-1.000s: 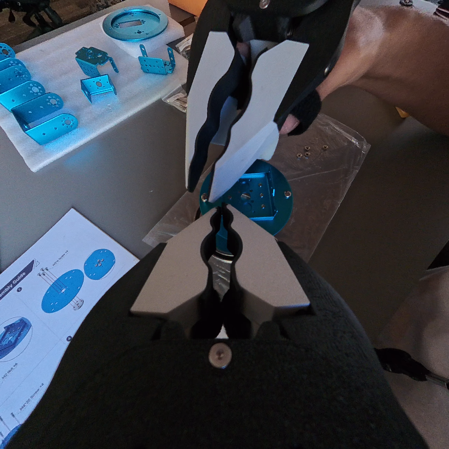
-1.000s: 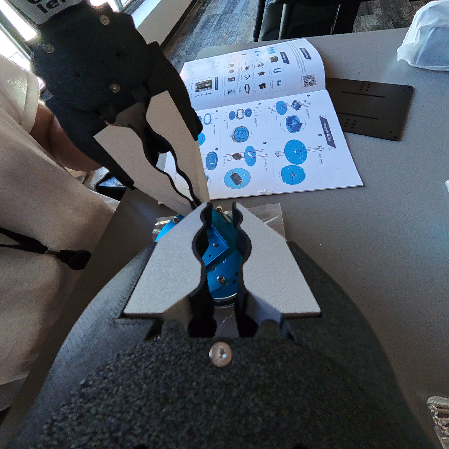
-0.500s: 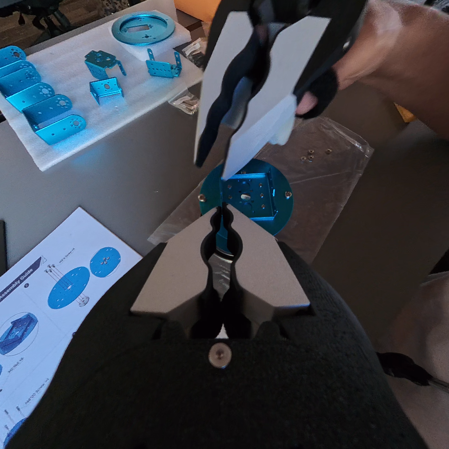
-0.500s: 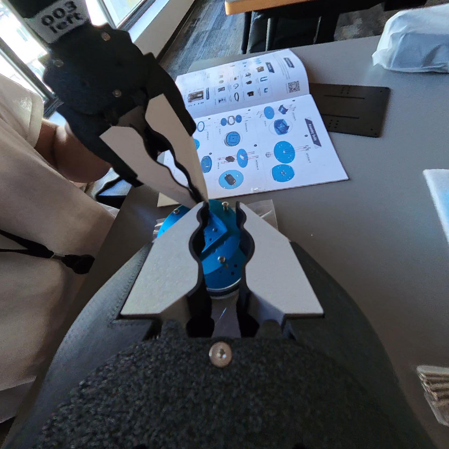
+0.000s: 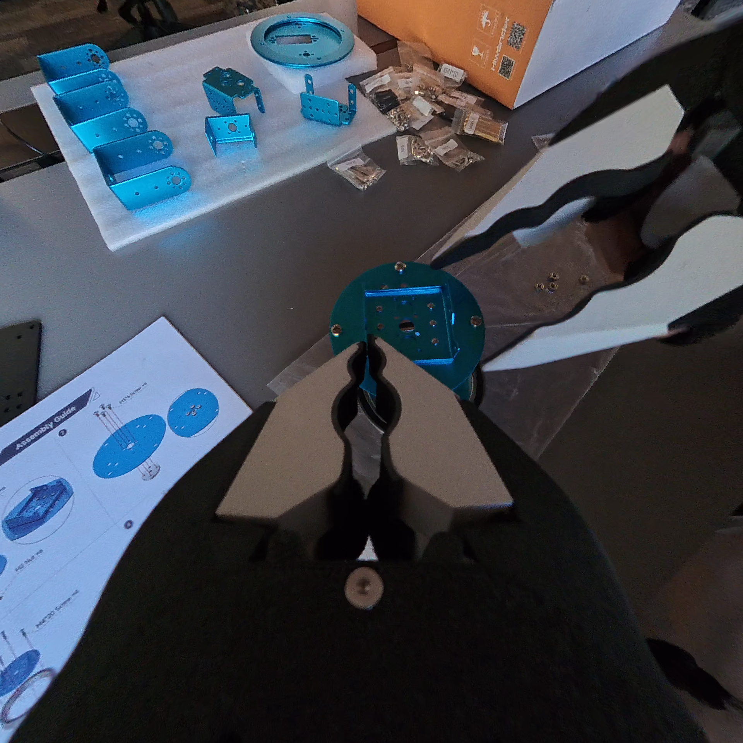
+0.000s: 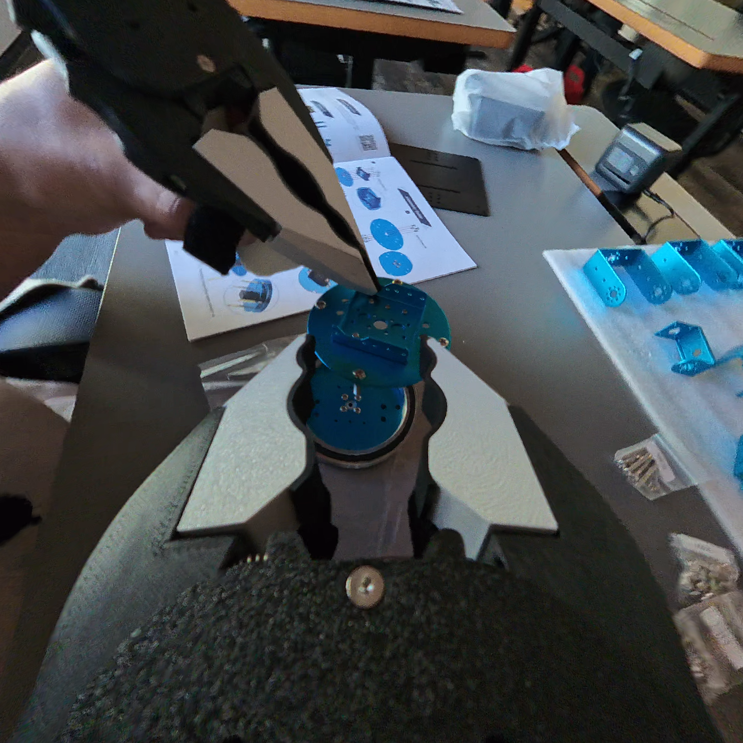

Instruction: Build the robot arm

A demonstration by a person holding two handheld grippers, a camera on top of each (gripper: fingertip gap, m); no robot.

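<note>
Pinching the near rim of the round blue metal disc with its square bracket (image 5: 406, 317), the left gripper (image 5: 366, 349) has its jaws nearly closed and holds it tilted above a second blue disc (image 6: 356, 418) on clear plastic sheet (image 5: 563, 386). Thin and stiff, probably light, it takes an edge grip, face up. Farther off, the right gripper (image 5: 458, 313) spreads wide, empty, apparently just clear.

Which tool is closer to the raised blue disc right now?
Left. The left tool is shut on the rim of the blue disc; the right tool is open, its tips flanking the opposite side, contact unclear.
</note>
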